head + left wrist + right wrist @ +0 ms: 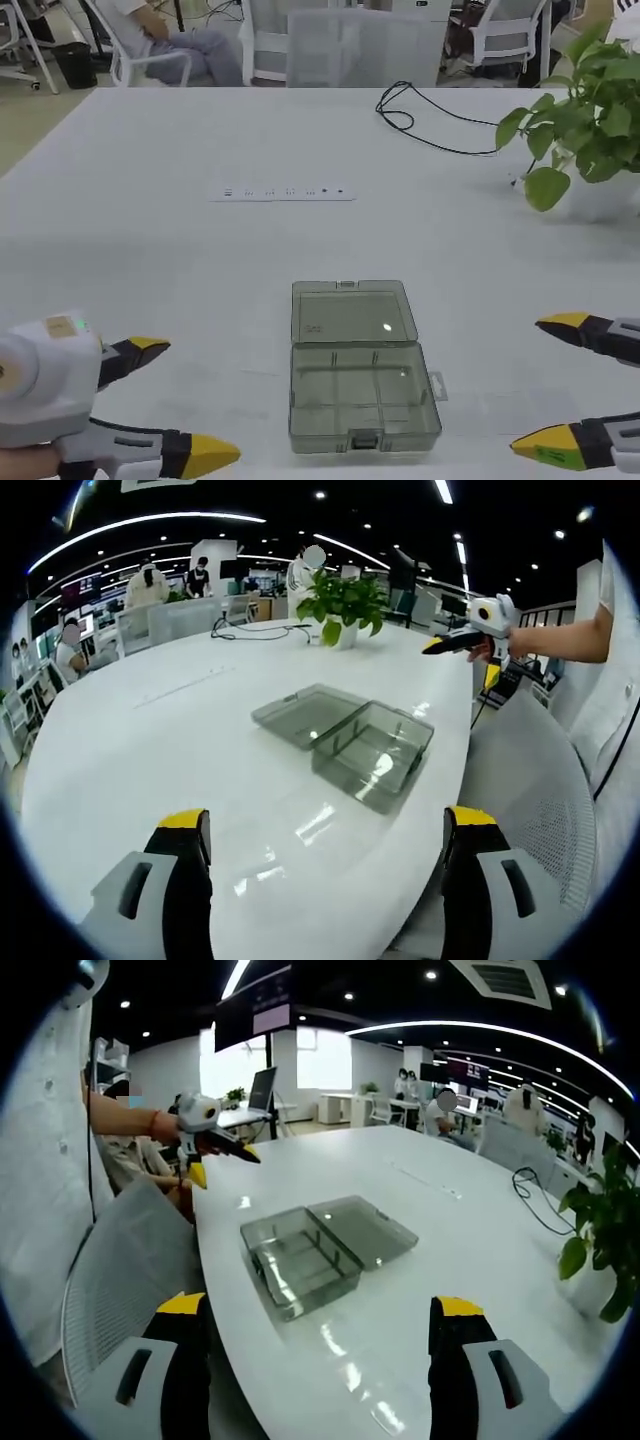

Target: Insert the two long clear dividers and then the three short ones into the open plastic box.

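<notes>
Two grippers are held low over one white table (150, 250), and both are seen with jaws spread wide and nothing between them: the left gripper (200, 400) at the near left, the right gripper (528, 384) at the near right. One smoky clear plastic box (320, 435) lies between them near the table's front edge, touched by neither. Its lid (352, 313) is laid back flat on the far side, and one latch (364, 440) is seen on the front wall. Faint lines cross the base; whether they are dividers cannot be told. A small mark is pressed into the lid, too faint to be read.

Farther back, one white power strip (283, 193) lies flat, one black cable (420, 115) is looped near the far edge, and one potted plant (585, 130) stands at the right. No writing can be read on any of them.

From each gripper view the other gripper is seen raised beyond the box, held by a bare forearm, with ceiling lights above. From the head view, one seated person (170, 40) is seen past the table.
</notes>
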The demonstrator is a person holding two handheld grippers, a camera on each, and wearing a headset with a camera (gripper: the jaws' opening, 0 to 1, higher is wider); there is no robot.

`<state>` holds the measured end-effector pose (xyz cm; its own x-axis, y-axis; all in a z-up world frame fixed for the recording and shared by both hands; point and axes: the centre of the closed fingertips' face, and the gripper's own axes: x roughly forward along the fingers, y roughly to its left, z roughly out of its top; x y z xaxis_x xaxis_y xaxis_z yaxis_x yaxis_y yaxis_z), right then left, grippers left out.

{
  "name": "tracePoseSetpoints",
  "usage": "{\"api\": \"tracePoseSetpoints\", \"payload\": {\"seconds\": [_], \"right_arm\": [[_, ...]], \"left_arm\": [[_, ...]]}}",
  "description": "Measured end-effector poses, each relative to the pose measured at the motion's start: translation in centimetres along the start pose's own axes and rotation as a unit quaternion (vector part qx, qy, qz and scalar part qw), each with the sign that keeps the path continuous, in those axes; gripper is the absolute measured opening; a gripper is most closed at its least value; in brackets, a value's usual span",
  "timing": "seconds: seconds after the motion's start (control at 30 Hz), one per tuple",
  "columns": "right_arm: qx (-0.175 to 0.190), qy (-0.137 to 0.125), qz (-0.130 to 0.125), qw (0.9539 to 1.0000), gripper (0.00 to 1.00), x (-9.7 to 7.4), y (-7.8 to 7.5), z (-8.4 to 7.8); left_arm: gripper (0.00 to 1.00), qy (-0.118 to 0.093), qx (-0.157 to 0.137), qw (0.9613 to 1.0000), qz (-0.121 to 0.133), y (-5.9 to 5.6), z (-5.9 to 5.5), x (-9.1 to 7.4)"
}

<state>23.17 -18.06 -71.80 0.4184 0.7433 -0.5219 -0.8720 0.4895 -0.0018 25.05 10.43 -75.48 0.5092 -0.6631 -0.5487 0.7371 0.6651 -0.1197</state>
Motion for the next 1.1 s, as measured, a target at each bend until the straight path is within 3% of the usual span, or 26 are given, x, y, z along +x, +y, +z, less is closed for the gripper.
{"api": "tracePoseSetpoints", "payload": {"seconds": [0.13, 0.2, 0.4, 0.5, 0.77, 1.1], "right_arm": [[0.002, -0.001, 0.0, 1.0, 0.91, 0.1, 0.0, -0.1], [0.003, -0.002, 0.0, 1.0, 0.91, 0.1, -0.1, -0.1], [0.007, -0.002, -0.002, 1.0, 0.91, 0.2, -0.2, -0.2], [0.008, -0.002, -0.001, 1.0, 0.91, 0.2, -0.3, -0.2], [0.012, -0.004, 0.0, 0.9999, 0.91, 0.5, -0.3, -0.3], [0.015, -0.006, 0.0, 0.9999, 0.91, 0.7, -0.4, -0.4]], "left_arm": [[0.95, 0.02, -0.023, 0.9991, 0.03, 1.5, -1.1, -0.1], [0.94, 0.015, -0.025, 0.9989, 0.038, 1.9, -1.1, -0.1], [0.89, 0.042, -0.051, 0.9959, 0.062, 3.0, -2.3, -0.1], [0.87, 0.042, -0.056, 0.9951, 0.071, 3.4, -2.5, 0.0], [0.75, 0.081, -0.083, 0.9894, 0.088, 3.9, -4.0, 0.3], [0.6, 0.131, -0.097, 0.9815, 0.101, 4.1, -6.1, 0.6]]}}
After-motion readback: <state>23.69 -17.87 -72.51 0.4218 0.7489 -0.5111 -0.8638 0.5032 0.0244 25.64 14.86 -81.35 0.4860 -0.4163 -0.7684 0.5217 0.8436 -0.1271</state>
